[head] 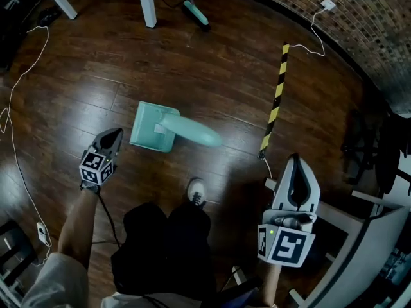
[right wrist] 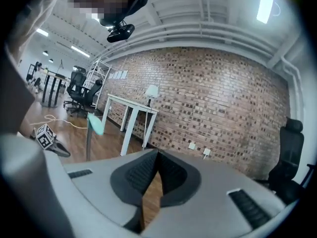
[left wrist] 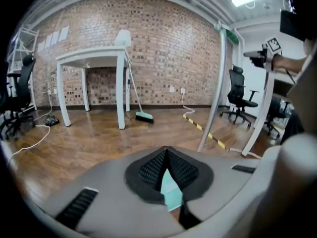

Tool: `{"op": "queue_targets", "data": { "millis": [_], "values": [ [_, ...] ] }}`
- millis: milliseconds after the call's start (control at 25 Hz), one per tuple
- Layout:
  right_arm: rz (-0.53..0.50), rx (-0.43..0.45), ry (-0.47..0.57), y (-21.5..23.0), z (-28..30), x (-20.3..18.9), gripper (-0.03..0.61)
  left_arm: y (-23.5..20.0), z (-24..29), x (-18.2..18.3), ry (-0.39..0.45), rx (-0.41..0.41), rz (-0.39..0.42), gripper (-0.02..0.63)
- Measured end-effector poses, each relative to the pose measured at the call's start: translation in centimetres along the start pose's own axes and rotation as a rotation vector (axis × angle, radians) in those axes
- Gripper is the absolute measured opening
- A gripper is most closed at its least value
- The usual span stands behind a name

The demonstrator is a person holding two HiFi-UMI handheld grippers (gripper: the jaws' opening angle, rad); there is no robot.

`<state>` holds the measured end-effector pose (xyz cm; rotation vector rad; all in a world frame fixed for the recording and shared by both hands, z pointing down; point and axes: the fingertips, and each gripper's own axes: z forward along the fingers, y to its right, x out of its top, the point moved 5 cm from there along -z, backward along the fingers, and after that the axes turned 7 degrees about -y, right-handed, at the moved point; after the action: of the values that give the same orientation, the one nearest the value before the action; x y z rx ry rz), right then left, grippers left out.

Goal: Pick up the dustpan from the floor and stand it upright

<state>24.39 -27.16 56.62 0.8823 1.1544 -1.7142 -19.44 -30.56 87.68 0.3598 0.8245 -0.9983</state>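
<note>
The glossy dark plank floor (head: 212,63) is stretching beneath me. The smooth mint plastic dustpan (head: 157,128) is standing on its squarish pan, rounded handle rising, near my left gripper (head: 114,133) and well apart from my right gripper (head: 295,160). Both pairs of ribbed black fingers (left wrist: 148,170) are pressing together, gripping nothing.

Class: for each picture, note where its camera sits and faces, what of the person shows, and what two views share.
Head view: on the person's head, facing steeply down at the dustpan; an arm, a shoe, left hand-held gripper and right hand-held gripper show.
Left gripper view: on that gripper, facing brick wall and white table; the other hand shows.
Right gripper view: on its gripper, facing that wall; the person's body shows.
Shared: head and left gripper views show the broom.
</note>
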Motion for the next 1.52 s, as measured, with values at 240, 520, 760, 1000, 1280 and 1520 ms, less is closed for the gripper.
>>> {"op": "queue_targets", "data": {
  "millis": [240,520,760,1000,1280,1520],
  "values": [
    [0.039,0.176,0.032,-2.8,-4.4,8.6,-0.021,5.0,-12.4,13.3,0.144,-0.039,-0.041,0.011],
    [-0.028,0.292,0.133,-4.1,-12.8,22.6,-0.018,9.9,-28.3,28.0,0.325,-0.133,0.036,0.008],
    [-0.024,0.195,0.185,-3.0,-19.3,30.8,-0.018,11.5,-40.1,37.5,0.462,-0.14,0.163,0.009],
    [0.074,0.201,0.11,-1.8,-24.3,32.7,-0.018,13.0,-46.1,40.7,0.524,-0.097,0.196,0.009],
    [0.105,0.276,0.154,-2.5,-26.4,33.5,-0.019,16.2,-49.7,42.1,0.563,-0.059,0.201,0.011],
    [0.124,0.324,0.153,-3.3,-27.4,33.6,-0.018,18.5,-51.9,42.5,0.566,-0.046,0.261,0.011]
  ]
}}
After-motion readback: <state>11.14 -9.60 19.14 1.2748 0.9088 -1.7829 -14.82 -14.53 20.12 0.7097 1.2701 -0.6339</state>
